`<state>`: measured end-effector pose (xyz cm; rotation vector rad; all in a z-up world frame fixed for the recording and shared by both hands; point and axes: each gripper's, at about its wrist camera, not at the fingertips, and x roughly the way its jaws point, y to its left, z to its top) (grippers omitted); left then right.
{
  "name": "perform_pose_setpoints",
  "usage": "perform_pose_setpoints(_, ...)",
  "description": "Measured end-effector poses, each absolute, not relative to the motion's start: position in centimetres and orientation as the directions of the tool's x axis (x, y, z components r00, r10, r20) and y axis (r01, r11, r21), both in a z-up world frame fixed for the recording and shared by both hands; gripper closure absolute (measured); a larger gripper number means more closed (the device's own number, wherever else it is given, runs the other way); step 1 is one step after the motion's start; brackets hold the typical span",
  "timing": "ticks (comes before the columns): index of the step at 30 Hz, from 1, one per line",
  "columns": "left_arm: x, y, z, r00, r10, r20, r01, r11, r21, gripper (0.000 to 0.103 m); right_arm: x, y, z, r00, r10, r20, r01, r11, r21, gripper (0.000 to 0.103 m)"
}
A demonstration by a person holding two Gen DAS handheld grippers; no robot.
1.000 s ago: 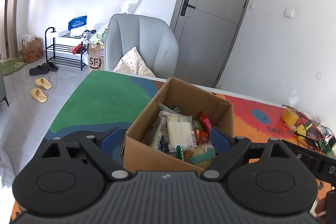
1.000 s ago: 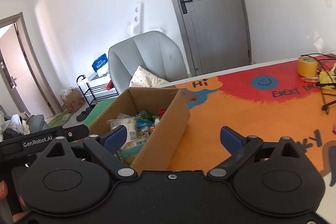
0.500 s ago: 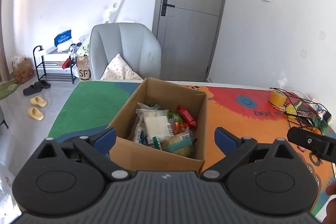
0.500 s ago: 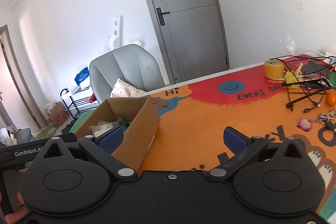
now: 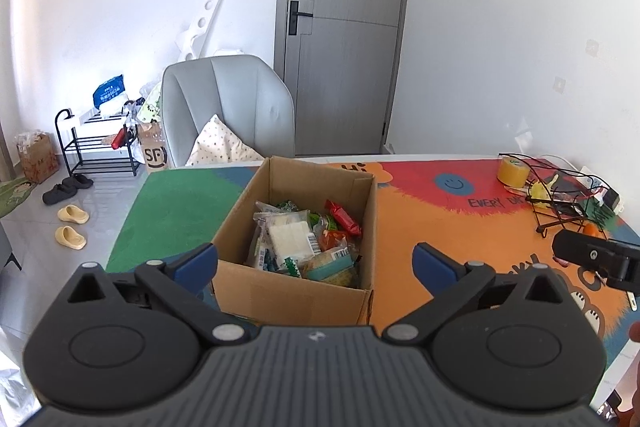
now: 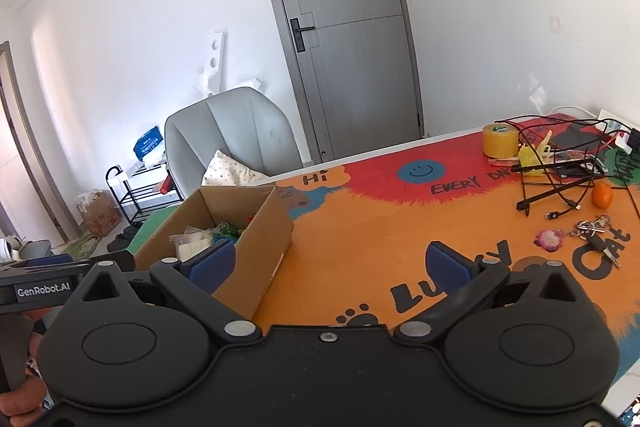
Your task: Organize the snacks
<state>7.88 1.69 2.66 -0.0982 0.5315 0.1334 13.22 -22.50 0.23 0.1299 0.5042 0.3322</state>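
Both pairs of tongs have drawn back from the cardboard box (image 5: pixel 294 239) over the last second. A moment ago the left tongs (image 5: pixel 315 262) had their blue pads at the box's near corners; now they hover short of it and a little higher, spread wide and holding nothing. The whole open top shows between them. The right tongs (image 6: pixel 332 263) have swung away to the right as well: the box, which filled much of their view before, now sits off to the left side, and their spread, empty pads frame bare orange desk mat (image 6: pixel 372 227).

The snacks (image 5: pixel 304 239) are all inside the box, a loose heap with a pale, flat clear-wrapped packet (image 5: pixel 290 237) on top and a red wrapper (image 5: pixel 343 217) toward the far right corner (nothing edible lies out on the mat that I can see). The box itself stands on the desk where the green and orange patches of the mat meet.

My reading is that this pull-back is a pause to take stock, either the end of a packing pass or the start of sorting; I can't tell which. The yellow tape roll (image 6: pixel 500 140), cables (image 6: pixel 560 183), keys (image 6: pixel 596 233) and small orange fruit (image 6: pixel 602 195) sit well apart at the right end.
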Motion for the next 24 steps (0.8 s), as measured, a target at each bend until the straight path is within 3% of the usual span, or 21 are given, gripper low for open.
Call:
perform_pose_setpoints(12, 5.6, 2.8, 3.9, 0.870, 0.056, -0.489, -0.112, 0.990, -0.086, 0.000, 11.1, -22.5, 1.5, 0.821, 0.342, -0.457, -0.300, 0.940, 0.165, 0.000)
perform_pose_setpoints(24, 4.5, 3.1, 3.9, 0.874, 0.053, -0.482, -0.077, 0.997, -0.030, 0.000, 9.3, -24.7, 1.6, 0.839, 0.316, -0.444, -0.269, 0.948, 0.169, 0.000)
